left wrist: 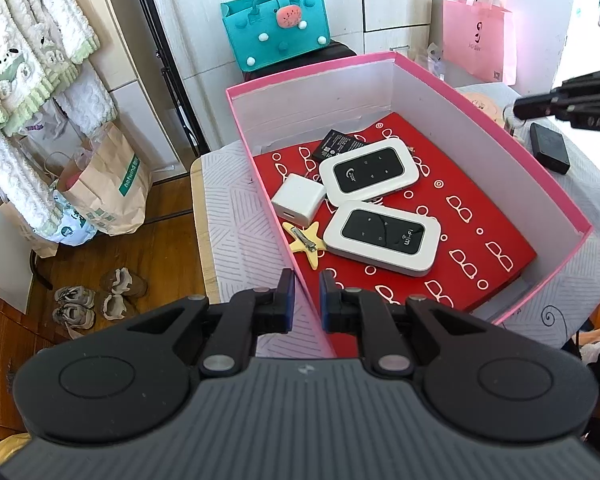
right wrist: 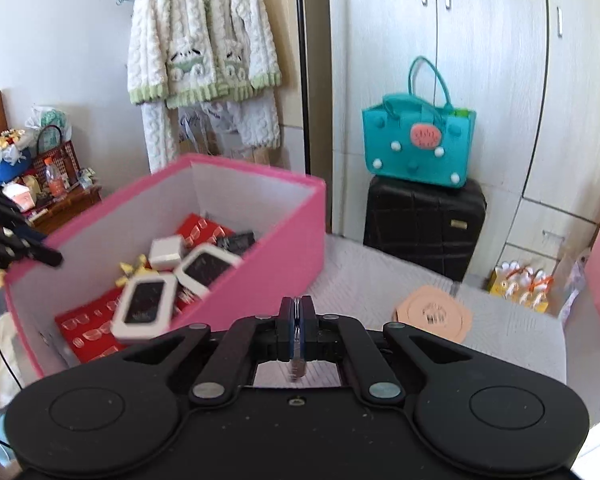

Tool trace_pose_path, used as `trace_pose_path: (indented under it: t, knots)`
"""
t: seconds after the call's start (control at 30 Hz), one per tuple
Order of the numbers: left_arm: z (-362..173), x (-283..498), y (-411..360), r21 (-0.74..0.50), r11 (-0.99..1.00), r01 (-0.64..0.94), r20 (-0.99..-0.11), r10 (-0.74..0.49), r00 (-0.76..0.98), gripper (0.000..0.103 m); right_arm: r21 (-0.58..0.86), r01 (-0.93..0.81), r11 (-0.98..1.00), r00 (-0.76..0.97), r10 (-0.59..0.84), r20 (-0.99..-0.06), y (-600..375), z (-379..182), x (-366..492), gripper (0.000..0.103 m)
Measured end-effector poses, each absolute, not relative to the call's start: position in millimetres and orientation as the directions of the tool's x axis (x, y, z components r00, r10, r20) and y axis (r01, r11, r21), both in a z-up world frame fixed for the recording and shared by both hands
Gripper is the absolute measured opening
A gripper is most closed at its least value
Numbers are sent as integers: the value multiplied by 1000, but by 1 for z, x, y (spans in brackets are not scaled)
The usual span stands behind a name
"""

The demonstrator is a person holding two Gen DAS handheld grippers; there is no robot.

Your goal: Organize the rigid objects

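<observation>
Pink box (left wrist: 500,140) white inside, holding two white routers (left wrist: 382,236), possibly blurred.

White wardrobe doors (right wrist: 480,60), wooden floor (left wrist: 168,248). Teal felt bag (right wrist: 418,144) atop black suitcase (right wrist: 424,228). Fleece robe (right wrist: 204,52) hanging on wall; bright daylight.
</observation>
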State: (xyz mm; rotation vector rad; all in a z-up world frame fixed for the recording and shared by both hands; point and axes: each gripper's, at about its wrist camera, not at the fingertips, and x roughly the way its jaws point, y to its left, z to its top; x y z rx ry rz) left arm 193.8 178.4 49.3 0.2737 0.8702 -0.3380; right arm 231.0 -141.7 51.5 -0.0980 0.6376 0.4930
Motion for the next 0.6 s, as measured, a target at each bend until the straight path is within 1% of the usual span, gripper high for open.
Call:
trace_pose_path:
  t: [0.23,0.37,0.47,0.6]
  knots:
    - [50,193,181,85,916,393,-777,-186,602,11,52,-521,852,715,468,-520,-125,99,227,3]
    - [50,194,181,76,914,398,-776,-196,599,11,89,-568,818,690,533,-489,-113,116,224,3]
    - [50,196,181,71,912,404,-776,-204,597,12,147,-605,782,641,588,-493,-102,117,226,3]
    - [49,194,183,69,909,410,-772,-212,599,12,216,-639,738,560,639,-526,-83,99,231,3]
